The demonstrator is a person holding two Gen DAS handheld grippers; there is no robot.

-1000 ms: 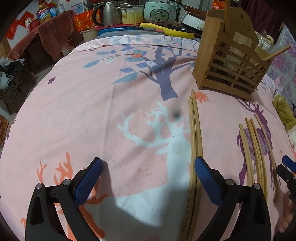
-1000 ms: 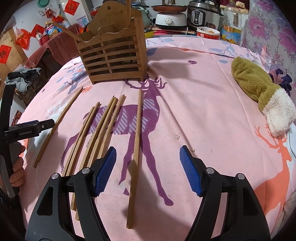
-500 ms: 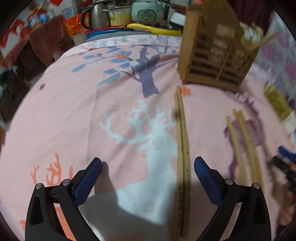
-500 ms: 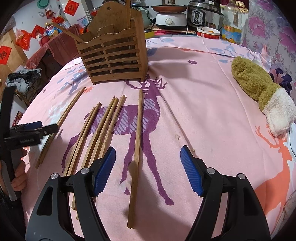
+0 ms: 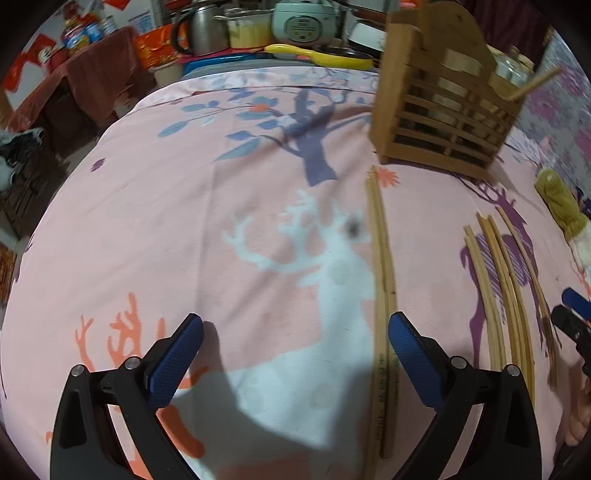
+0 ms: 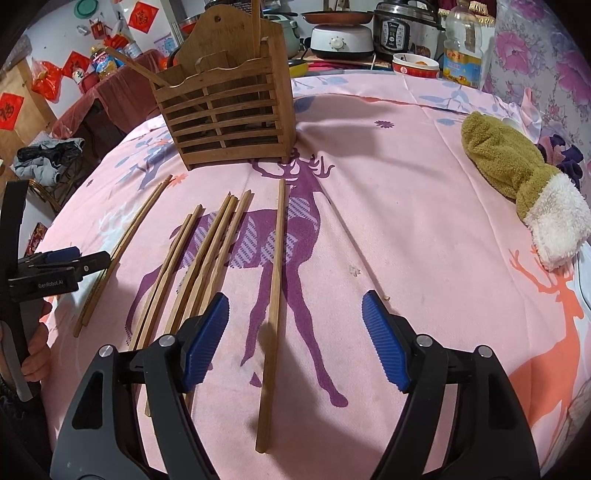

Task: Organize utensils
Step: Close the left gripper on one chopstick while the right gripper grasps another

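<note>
Several bamboo chopsticks lie on the pink deer-print cloth in front of a slatted wooden utensil holder (image 6: 225,110), which also shows in the left wrist view (image 5: 443,122) and has a few sticks standing in it. My left gripper (image 5: 295,325) is open and empty; a pair of chopsticks (image 5: 382,295) runs just inside its right finger. My right gripper (image 6: 295,306) is open and empty, with a single chopstick (image 6: 275,295) lying between its fingers. A bundle of chopsticks (image 6: 207,258) lies under its left finger.
An olive and white plush mitt (image 6: 517,184) lies at the right of the table. Pots, a rice cooker (image 6: 402,26), an oil bottle (image 6: 461,55) and a bowl stand behind the table. A chair with red cloth (image 5: 85,81) stands at the far left.
My left gripper has shifted sideways so the chopstick pair now lies just inside its right finger. My right gripper has barely moved.
</note>
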